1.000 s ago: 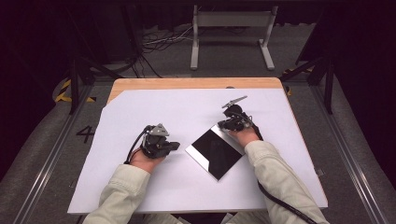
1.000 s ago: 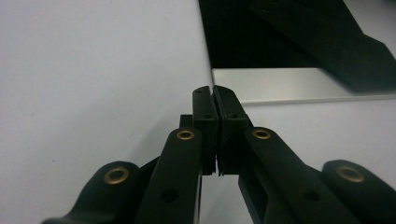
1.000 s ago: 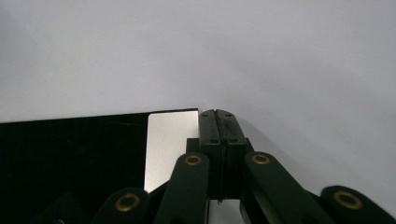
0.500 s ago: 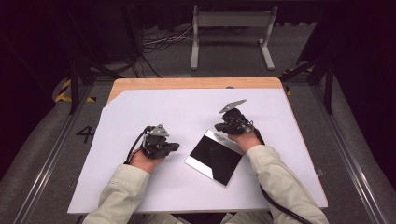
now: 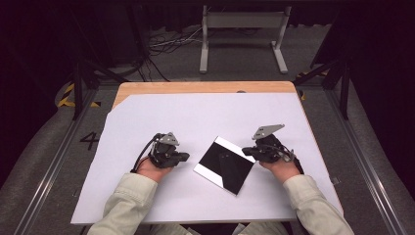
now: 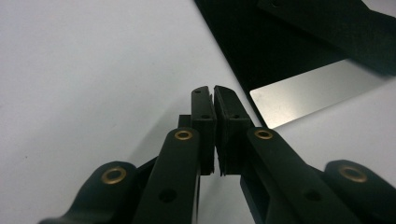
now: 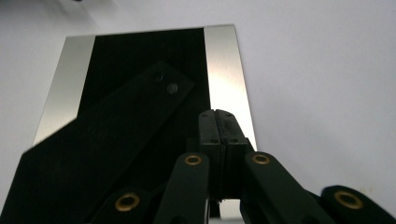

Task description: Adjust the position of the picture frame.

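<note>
In the high view a black panel (image 5: pixel 225 165) with pale metal edges lies flat at lower centre of the white table (image 5: pixel 195 117), between both grippers. The left gripper (image 5: pixel 182 157), clenched on nothing, sits just left of it. The right gripper (image 5: pixel 248 151), clenched too, meets its right corner; contact is unclear. The right gripper view cuts off the panel's near end.
</note>
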Tool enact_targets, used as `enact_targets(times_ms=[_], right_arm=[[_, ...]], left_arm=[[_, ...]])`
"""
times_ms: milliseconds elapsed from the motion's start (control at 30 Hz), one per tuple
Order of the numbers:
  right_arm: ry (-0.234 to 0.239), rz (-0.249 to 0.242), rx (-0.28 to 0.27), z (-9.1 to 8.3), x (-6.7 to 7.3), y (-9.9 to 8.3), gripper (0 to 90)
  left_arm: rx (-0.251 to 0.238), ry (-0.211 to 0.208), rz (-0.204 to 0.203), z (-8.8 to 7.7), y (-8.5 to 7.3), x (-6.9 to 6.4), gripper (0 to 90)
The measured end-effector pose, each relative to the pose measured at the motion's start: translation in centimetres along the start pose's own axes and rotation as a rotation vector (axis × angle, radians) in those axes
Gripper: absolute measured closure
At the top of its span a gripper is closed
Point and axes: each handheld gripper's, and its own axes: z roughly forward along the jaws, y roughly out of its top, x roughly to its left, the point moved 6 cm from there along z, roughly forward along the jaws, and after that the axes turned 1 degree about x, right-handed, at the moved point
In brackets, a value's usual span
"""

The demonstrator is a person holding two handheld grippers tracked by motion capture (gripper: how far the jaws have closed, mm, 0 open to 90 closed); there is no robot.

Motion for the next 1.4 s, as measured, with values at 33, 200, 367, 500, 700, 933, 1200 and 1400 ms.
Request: enact_targets(times_ms=[33, 200, 367, 500, 700, 933, 1200, 1400], right_arm=[[-0.004, 0.003, 0.004, -0.1, 0.1, -0.3, 90.0], [-0.019, 0.017, 0.009, -0.5, 0.3, -2.0, 90.0], [-0.046, 0.003, 0.048, -0.4, 0.4, -3.4, 90.0], [-0.065, 0.015, 0.058, -0.3, 0.2, -4.0, 90.0], [-0.063, 0.009, 0.058, -0.3, 0.1, -4.1, 90.0], [-0.116, -0.001, 0.055, 0.6, -0.9, -3.1, 90.0], [-0.149, -0.004, 0.072, 2.8, -2.3, -0.6, 90.0], [-0.161, -0.001, 0.074, 4.4, -3.2, 1.3, 90.0]], left_arm=[[0.001, 0.0, 0.0, 0.0, 0.0, 0.0, 88.1], [0.005, -0.009, -0.005, -0.1, 0.0, 0.0, 88.9], [0.005, -0.007, -0.008, -0.2, -0.1, 0.0, 88.9], [0.009, -0.005, -0.007, -0.1, -0.2, 0.1, 88.9], [0.016, -0.006, -0.008, 0.0, -0.2, 0.0, 88.9], [0.027, -0.014, -0.005, 0.0, -0.3, -0.1, 89.5], [0.046, -0.032, -0.016, 0.1, -0.7, -0.1, 89.8], [0.067, -0.042, -0.01, -0.1, -1.4, -0.3, 89.8]])
